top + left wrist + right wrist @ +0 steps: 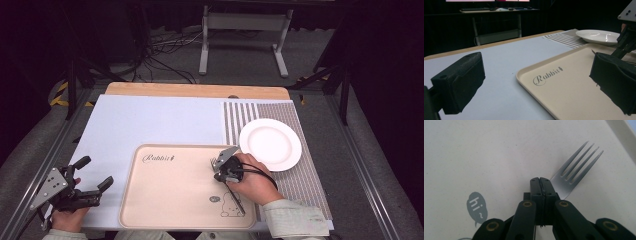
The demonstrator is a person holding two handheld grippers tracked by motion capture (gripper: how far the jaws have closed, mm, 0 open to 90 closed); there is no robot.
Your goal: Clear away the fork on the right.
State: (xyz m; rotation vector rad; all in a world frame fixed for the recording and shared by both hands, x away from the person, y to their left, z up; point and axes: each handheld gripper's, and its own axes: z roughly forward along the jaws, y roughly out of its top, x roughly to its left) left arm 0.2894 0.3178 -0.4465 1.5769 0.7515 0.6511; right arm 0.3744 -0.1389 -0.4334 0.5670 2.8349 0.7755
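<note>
- A metal fork lies over the beige tray, its four tines pointing toward the tray's far right corner; in the high view the tines show just left of the right gripper's head and the dark handle runs back under the hand toward the tray's near right.
- The right gripper has its jaws pressed flat together with no gap between them, sitting right at the fork's neck; the fork's head comes out from behind the right jaw, and I cannot tell whether the handle is actually pinched between them.
- The person's right hand wraps that gripper over the tray's right part, near a printed rabbit drawing and a grey "hi" bubble.
- The tray carries the word "Rabbit" near its far left corner and rests on a pale blue mat.
- A white plate sits on a striped placemat just beyond the tray's right edge.
- The left gripper, held in the left hand at the mat's near left, has its jaws spread wide with nothing between them, well apart from the fork.
</note>
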